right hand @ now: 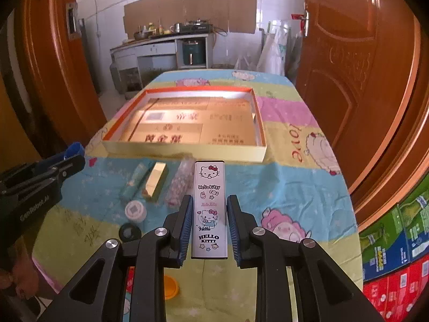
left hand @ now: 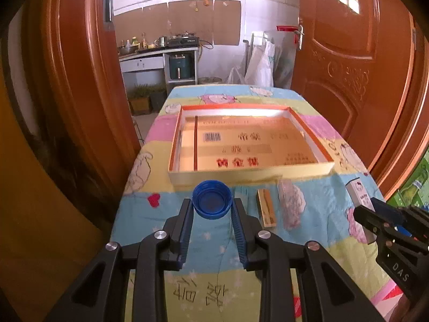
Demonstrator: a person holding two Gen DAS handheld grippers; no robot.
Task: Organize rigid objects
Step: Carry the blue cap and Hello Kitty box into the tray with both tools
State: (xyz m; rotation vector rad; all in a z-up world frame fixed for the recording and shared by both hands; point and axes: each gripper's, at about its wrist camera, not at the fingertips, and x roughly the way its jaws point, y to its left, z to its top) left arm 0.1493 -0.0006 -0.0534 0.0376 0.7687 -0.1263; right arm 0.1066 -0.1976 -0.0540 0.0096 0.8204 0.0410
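Rigid objects wait on a desk (right hand: 308,187) draped in a pastel cartoon-print cloth. Beyond the desk's left edge lies open floor before an orange wooden door frame; on the right, an orange panelled door (right hand: 348,67) stands close to the edge.

At the left, the left claw (left hand: 211,204) pinches a round blue plastic bottle cap (left hand: 211,199) by its sides, open side up, held clear above the cloth just before the tray's near wall. The shallow cardboard tray with an orange rim (right hand: 185,151) sits in the middle of the desk, its printed floor bare, with cloth showing on every side of it.

In front of the tray lie a pale blue tube (right hand: 134,182), a shiny gold rectangular block (right hand: 155,181) and a clear packet of small pink pieces (right hand: 179,182), side by side and near one another. Nearer the front sit a round white cap (right hand: 135,210), a small black ring (right hand: 130,232) and, close to the front edge, an orange disc (right hand: 170,287).

At the right, the right claw (right hand: 209,206) is clamped on the long sides of a white rectangular Hello Kitty case (right hand: 209,209), which points lengthwise toward the tray. To its right the cloth lies open up to the desk edge.
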